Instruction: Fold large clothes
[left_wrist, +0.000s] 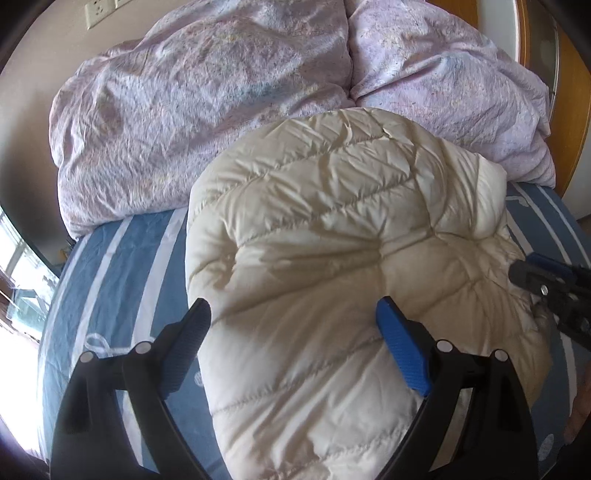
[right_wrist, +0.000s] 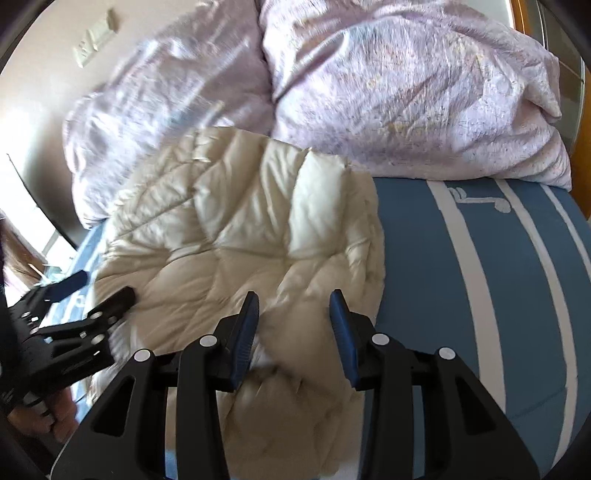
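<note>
Spread across the middle of the bed lies a cream quilted down jacket (left_wrist: 332, 240), puffy and heaped rather than flat. Its shell is smooth and slightly shiny, stitched into plump channels that run in curved lines and meet in a puckered knot near the centre. Deep creases radiate from that knot, and the fabric bulges in soft ridges between the seams. From the right wrist view the jacket's far end shows two broader, whiter panels standing up in a fold, and its right edge ends in a ruffled seam on the bedsheet (right_wrist: 480, 277), which is blue with white stripes. Behind the jacket, touching its far edge, sits a bunched lilac duvet (left_wrist: 203, 103) with a faint speckled print, piled against the wall.

The left gripper (left_wrist: 293, 319) hovers over the near part of the jacket with its fingers (left_wrist: 402, 350) wide apart; the padding swells up between them, but the pads do not press on it. The right gripper (right_wrist: 293, 314) is over the jacket's near right portion, its fingers (right_wrist: 343, 332) partly apart with fabric in the gap below; the picture is blurred there and I cannot tell whether the pads pinch it. Each gripper shows at the edge of the other's view, near the jacket's sides.
</note>
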